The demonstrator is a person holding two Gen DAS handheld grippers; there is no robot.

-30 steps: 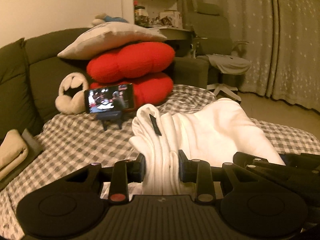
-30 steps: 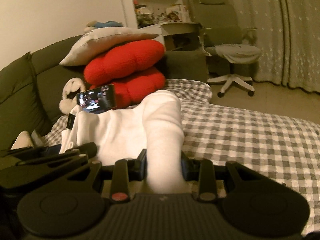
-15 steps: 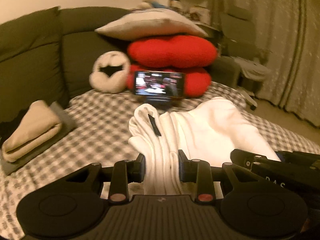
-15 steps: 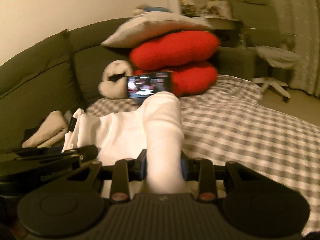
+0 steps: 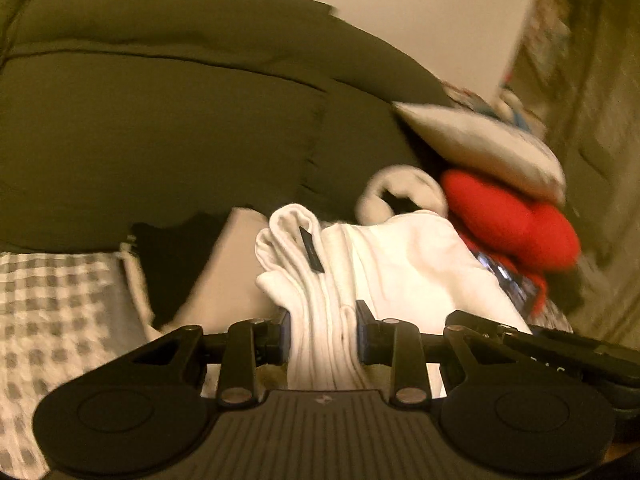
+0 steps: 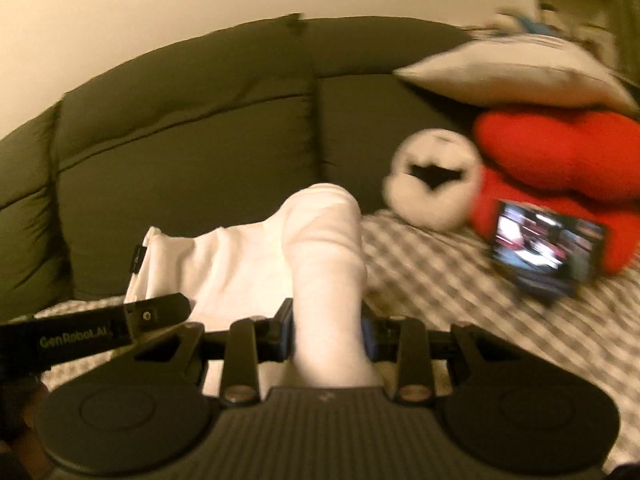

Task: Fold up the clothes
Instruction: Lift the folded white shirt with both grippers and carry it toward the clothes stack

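Left claw first: it's clamped tight on a bunched edge of the white garment, fabric squeezed between both fingers with no gap showing. A small black tag sits around 12 o'clock from the grip, so my guess is that's the collar end. At roughly 10 o'clock there's a folded beige piece lying by the dark sofa back, on the checkered bed cover. That looks like the done pile. The other claw's body pokes in at 3 o'clock.

Right wrist view: right claw is closed on a thick roll of the same white garment, which humps up toward 12 o'clock and stretches off to 9 o'clock, where the left tool comes in. Holding both ends like that keeps the folded bundle from flopping open while it's off the bed, I'd say. A phone with its screen lit is propped at 2 o'clock in front of a red plush, with a pale pillow on top. Everything's motion-blurred, so fine detail is iffy.
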